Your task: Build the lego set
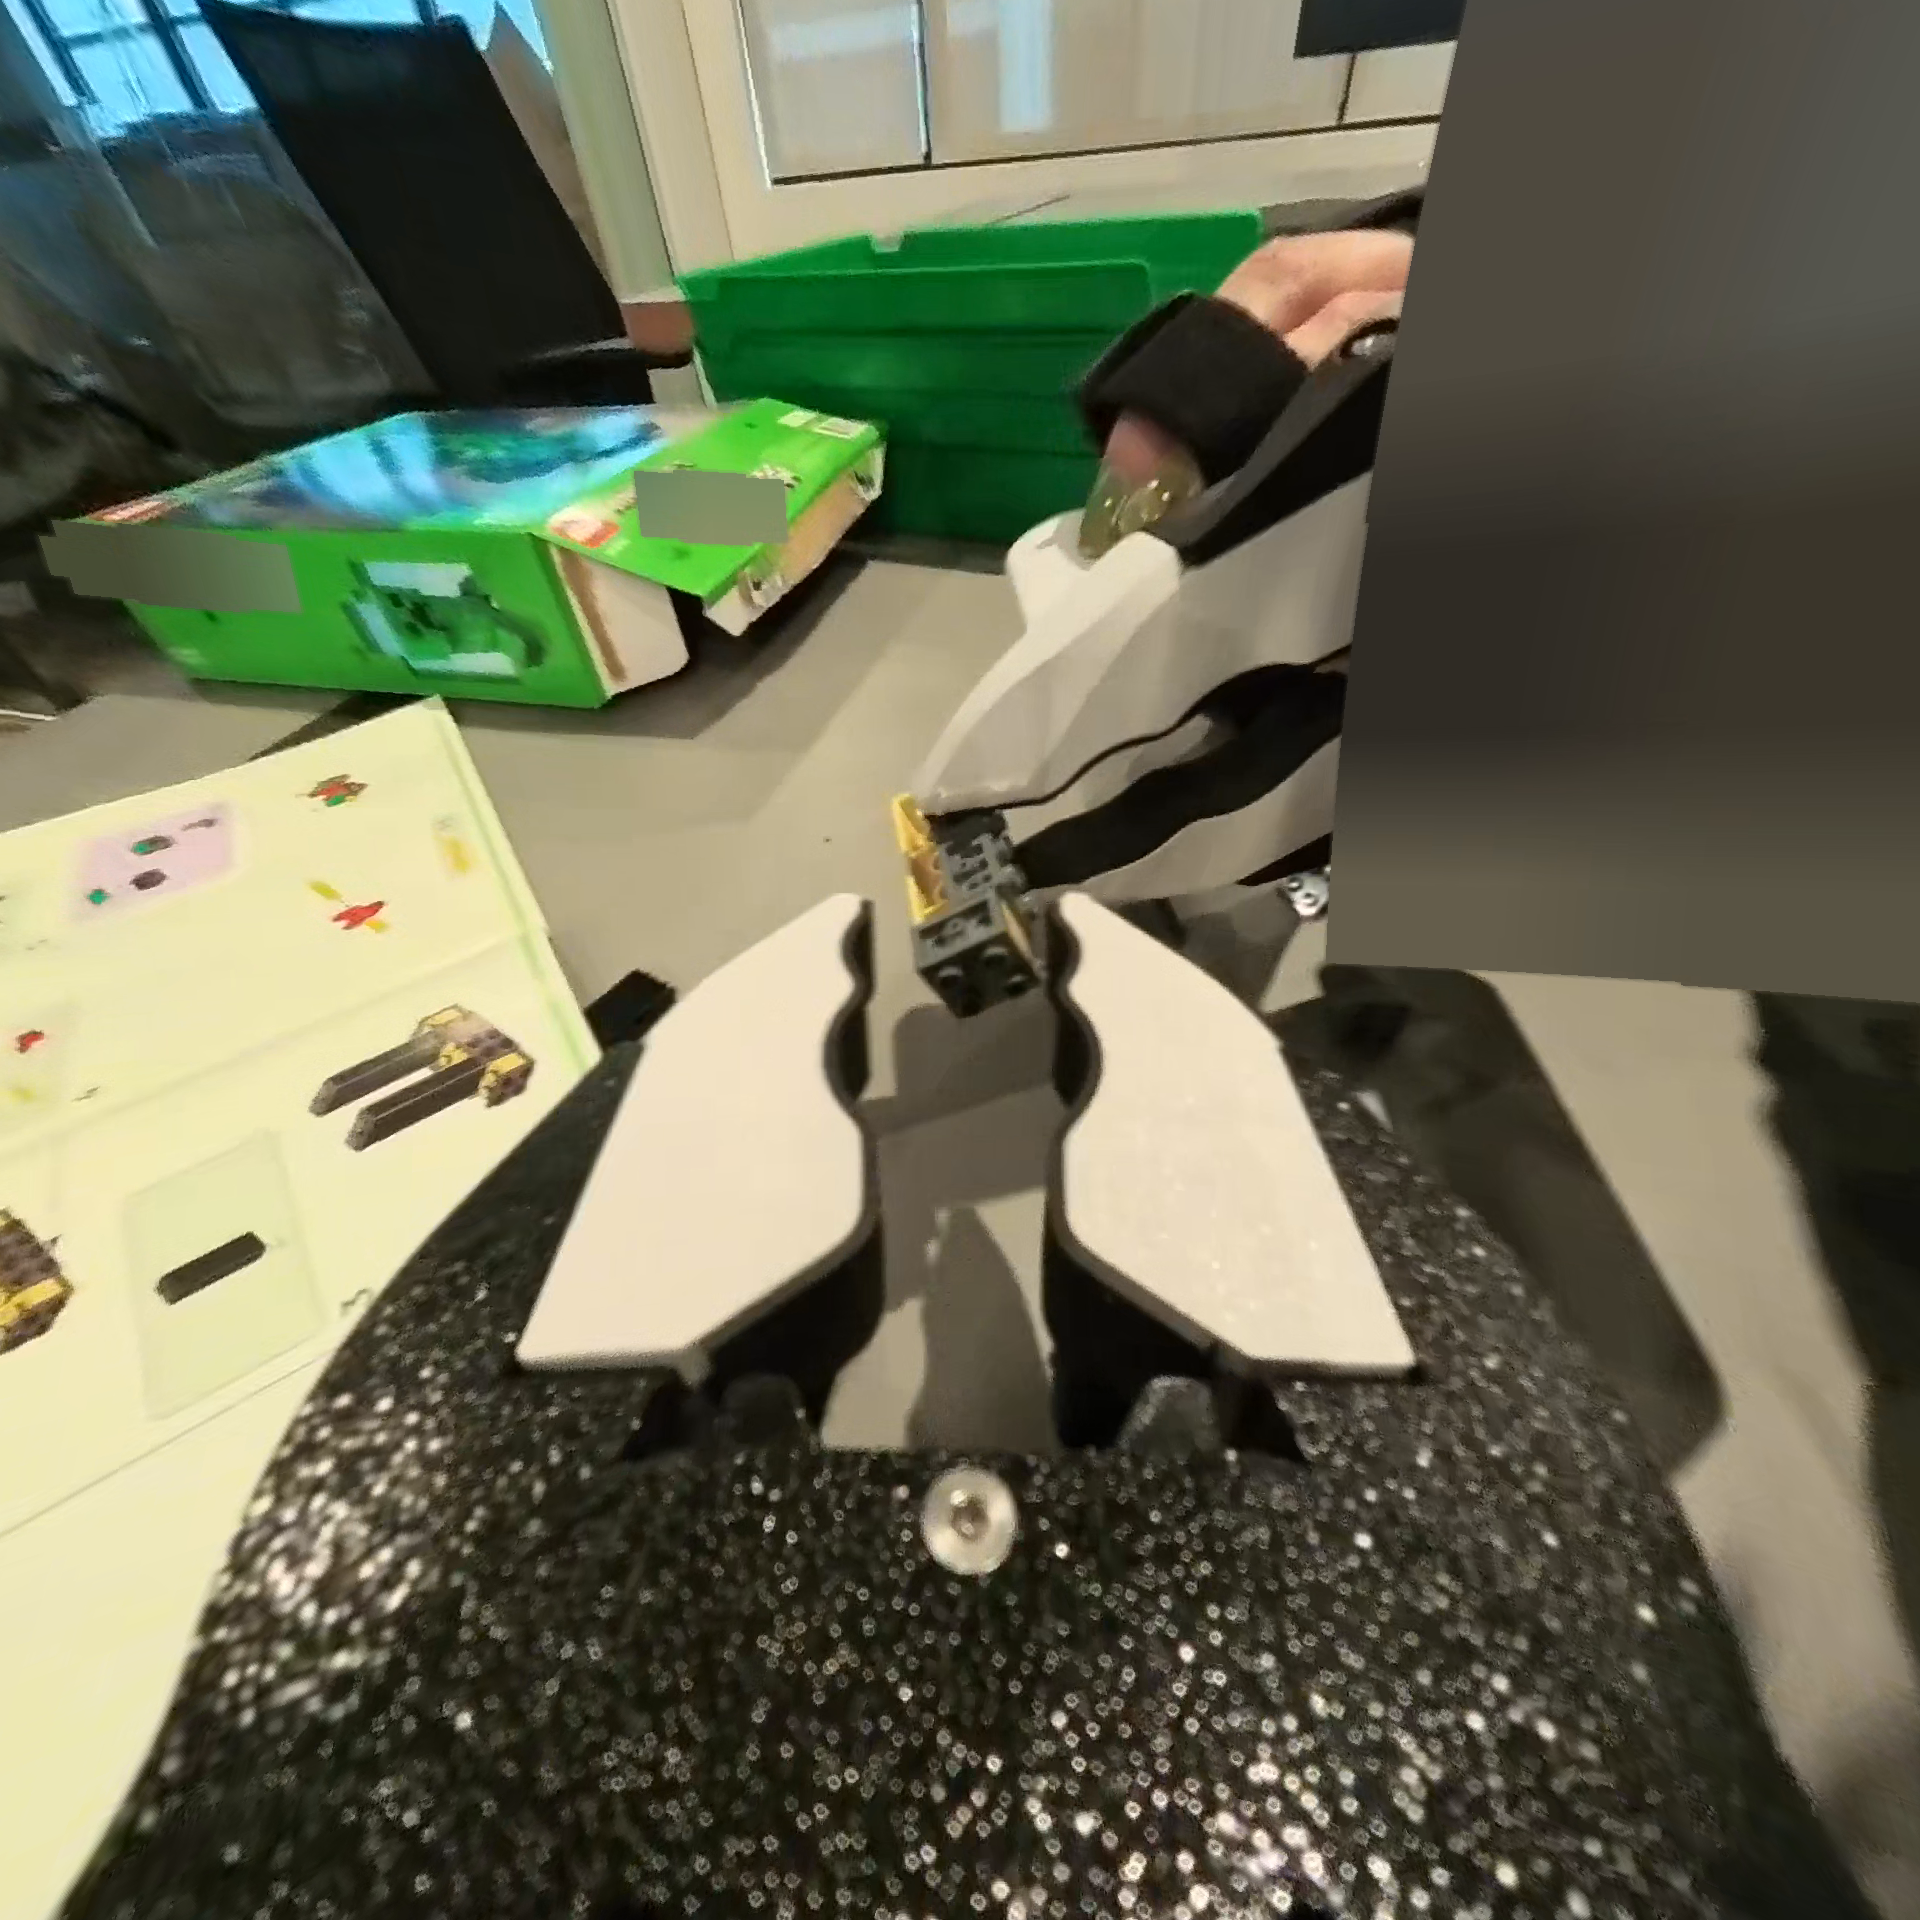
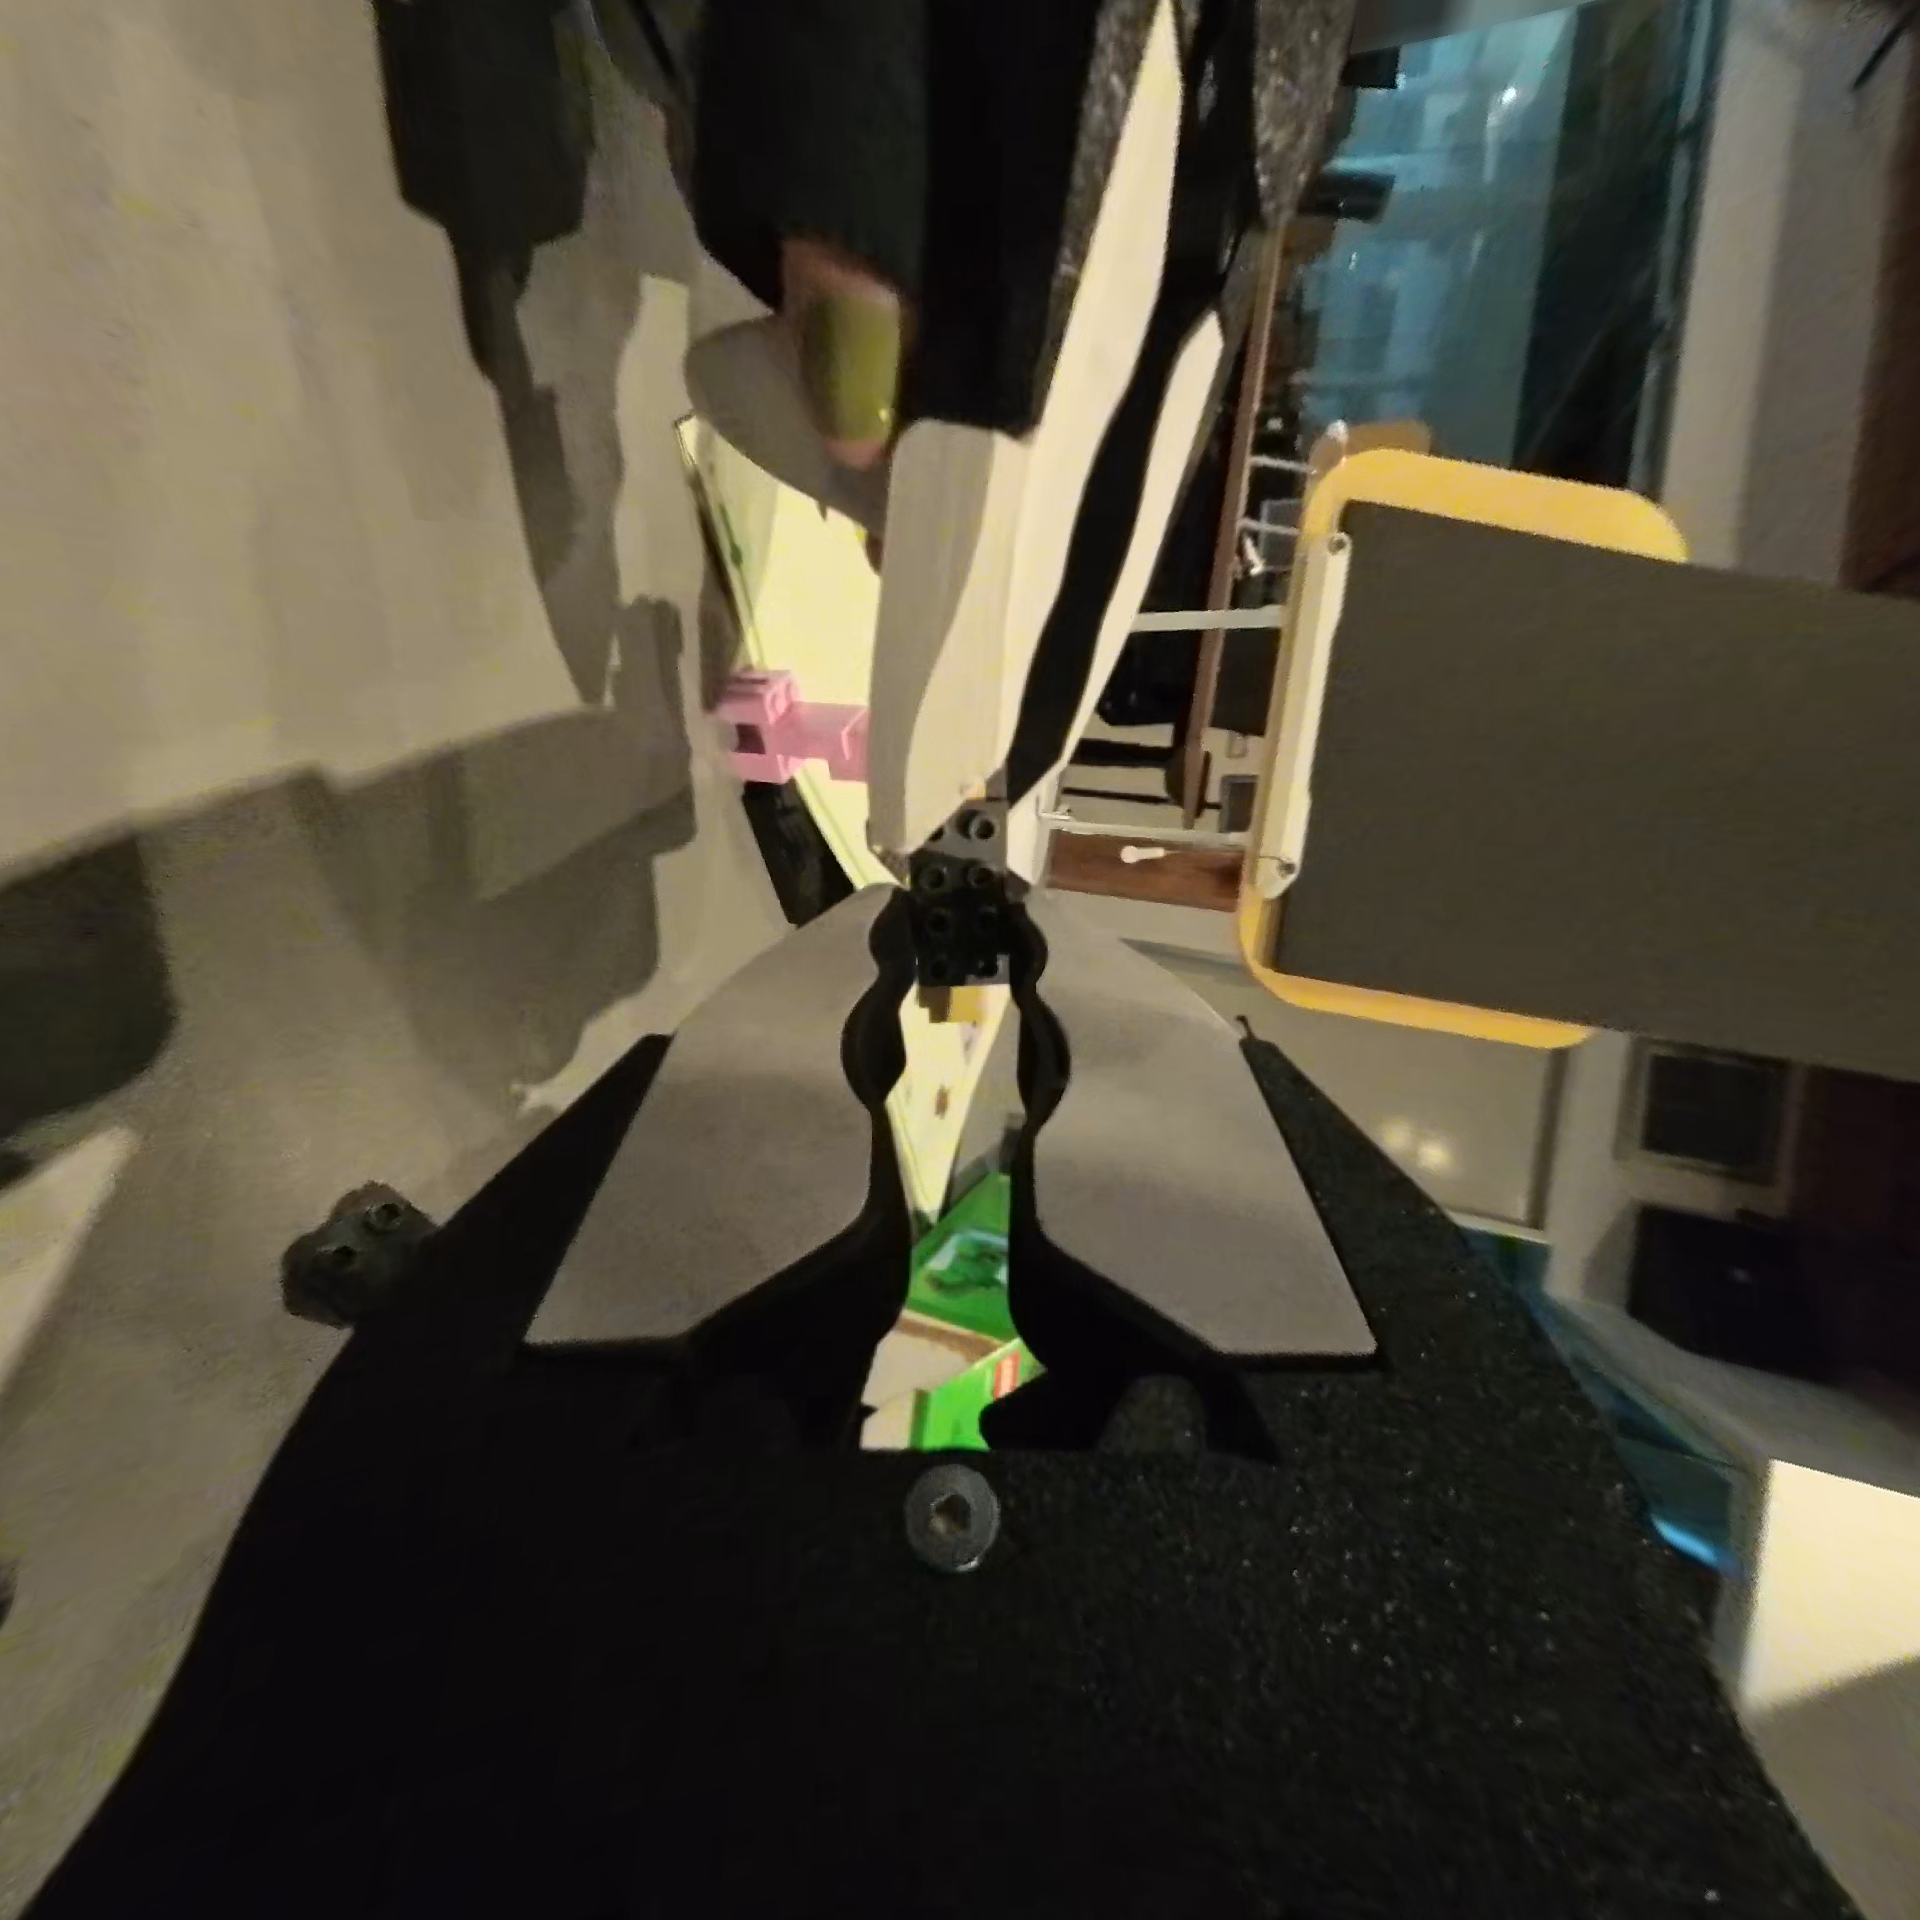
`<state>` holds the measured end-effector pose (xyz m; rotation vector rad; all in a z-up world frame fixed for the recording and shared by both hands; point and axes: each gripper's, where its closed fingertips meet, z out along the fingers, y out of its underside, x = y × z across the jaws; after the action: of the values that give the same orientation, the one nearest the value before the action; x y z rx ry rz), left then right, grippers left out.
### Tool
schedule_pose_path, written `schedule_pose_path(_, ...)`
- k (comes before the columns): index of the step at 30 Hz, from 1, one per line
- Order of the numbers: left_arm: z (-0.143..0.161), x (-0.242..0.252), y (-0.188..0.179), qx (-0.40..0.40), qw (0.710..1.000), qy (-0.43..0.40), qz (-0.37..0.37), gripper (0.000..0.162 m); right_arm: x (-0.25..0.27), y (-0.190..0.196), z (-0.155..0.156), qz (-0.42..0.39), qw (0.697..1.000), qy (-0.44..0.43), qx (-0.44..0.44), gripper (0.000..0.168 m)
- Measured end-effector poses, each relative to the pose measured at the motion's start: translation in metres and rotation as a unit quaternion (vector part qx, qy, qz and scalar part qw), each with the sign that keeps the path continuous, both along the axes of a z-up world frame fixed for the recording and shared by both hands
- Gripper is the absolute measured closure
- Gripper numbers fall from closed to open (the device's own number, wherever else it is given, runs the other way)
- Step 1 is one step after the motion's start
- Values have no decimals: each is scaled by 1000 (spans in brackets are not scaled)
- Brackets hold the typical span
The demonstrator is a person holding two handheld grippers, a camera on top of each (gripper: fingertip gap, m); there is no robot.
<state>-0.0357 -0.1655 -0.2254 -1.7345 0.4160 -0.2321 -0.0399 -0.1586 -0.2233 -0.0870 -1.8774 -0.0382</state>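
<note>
Left wrist view has the left gripper [image 1: 961, 935] reaching forward from the lower centre of the frame, its two grey fingers [image 1: 727, 1132] spread apart with a clear gap between them. At the tips hangs a dark grey and yellow lego assembly [image 1: 966, 914], off the table; it lies just beside the right-hand fingertip, though whether that finger touches it cannot be told. From the upper right the right gripper [image 1: 961, 831] slants down to the assembly's far end, its white body steered by a hand [image 1: 1195, 384] in a black fingerless glove. On the grey table [image 1: 727, 790] an open instruction booklet [image 1: 260, 1039] fills the left edge, a green lego box [image 1: 416, 561] lies in the upper left with its flap torn open, and a green crate [image 1: 966, 343] stands behind it. Right wrist view, rolled well over, shows the right gripper's own fingers [image 2: 717, 1132] clenched on the dark studded end of the assembly at frame centre. The left gripper comes down from above to meet the other end, its tips hidden by the bricks. A pink lego piece [image 2: 779, 738] sits left of centre beside the booklet's edge, and a yellow-rimmed grey panel [image 2: 1558, 790] fills the right.
</note>
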Motion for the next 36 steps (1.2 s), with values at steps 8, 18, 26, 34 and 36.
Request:
schedule_pose_path(8, -2, 3, 0, -10, 1000, -17, -7, 133, -1, -2, 4, 6, 999, 32, 41, 151)
schedule_pose_path(18, 0, 2, 0, -8, 999, -36, -5, 138, -3, -6, 7, 8, 997, 48, 62, 151)
schedule_pose_path(26, 1, 0, -2, 3, 1000, -16, -3, 140, -3, -8, 8, 11, 996, 53, 66, 152)
schedule_pose_path(34, -5, 0, -2, -9, 1000, -5, -11, 141, -4, -7, 7, 7, 998, 52, 38, 140)
schedule_pose_path(36, -5, -1, -1, -9, 1000, -10, -11, 141, -4, -6, 9, 6, 998, 52, 29, 136)
